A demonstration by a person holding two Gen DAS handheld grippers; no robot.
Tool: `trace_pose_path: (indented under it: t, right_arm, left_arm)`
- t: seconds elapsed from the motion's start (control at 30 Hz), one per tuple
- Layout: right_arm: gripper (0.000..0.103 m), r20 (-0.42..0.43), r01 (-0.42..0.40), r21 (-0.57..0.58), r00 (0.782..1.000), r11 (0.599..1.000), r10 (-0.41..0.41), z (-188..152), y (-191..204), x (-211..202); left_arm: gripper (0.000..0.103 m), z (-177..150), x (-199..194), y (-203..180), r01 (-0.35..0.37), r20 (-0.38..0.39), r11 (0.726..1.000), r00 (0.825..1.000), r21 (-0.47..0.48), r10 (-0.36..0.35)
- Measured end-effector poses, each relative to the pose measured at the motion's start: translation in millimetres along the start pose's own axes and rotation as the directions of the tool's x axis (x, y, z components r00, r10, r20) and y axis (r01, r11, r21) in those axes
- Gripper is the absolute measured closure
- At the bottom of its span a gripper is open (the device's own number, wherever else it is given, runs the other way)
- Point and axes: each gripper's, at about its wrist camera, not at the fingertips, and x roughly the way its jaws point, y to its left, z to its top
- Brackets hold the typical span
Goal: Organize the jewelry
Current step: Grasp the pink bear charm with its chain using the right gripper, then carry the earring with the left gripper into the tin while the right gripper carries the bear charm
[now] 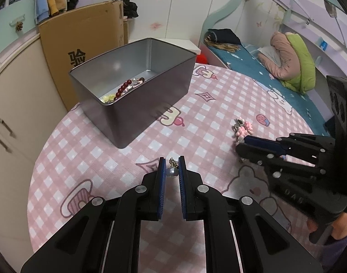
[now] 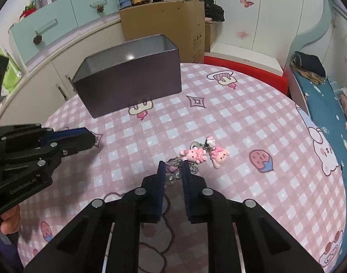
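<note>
A grey pearl pendant with a small gold hook is pinched between the blue pads of my left gripper, which is shut on it just above the pink checked tablecloth. An open grey tin stands behind it, with a dark red bead bracelet and other pieces inside. To the right, my right gripper is shut on the chain and clear beads of a pink bear charm keychain lying on the cloth. The tin is at the far left in the right wrist view.
The round table drops off to a cream cupboard on the left. A cardboard box stands behind the tin. A bed with a blue sheet runs along the right side. A red stool sits behind the table.
</note>
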Motion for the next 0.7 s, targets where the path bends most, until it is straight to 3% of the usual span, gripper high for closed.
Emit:
trace_pose_path:
  t: [0.43,0.53,0.6,0.7]
  right_arm:
    - [0.088,-0.059,-0.037,0.05,0.997,0.998,0.04,-25.2,-29.5,-21.7]
    - [0.083,-0.061,-0.015,0.064,0.998,0.998,0.019,-29.5,-35.5,-28.4]
    - [0.068,-0.04,-0.029,0.086,0.999,0.996,0.032,-27.8,-38.5,-32.2]
    - [0.066,-0.015,-0.043,0.096,0.999,0.994,0.045,-21.1,-36.8,-32.7]
  left_arm:
    - [0.091,0.3,-0.9,-5.7,0.025,-0.01,1.0,1.0,0.012,-0.025]
    - [0.091,-0.1,-0.4,-8.4,0.024,-0.012,1.0,1.0,0.017,-0.024]
    - [0.091,-0.1,0.8,-8.3,0.026,-0.013,1.0,1.0,0.016,-0.026]
    - [0.091,-0.9,1.7,-10.1,0.026,-0.016,1.0,1.0,0.018,-0.025]
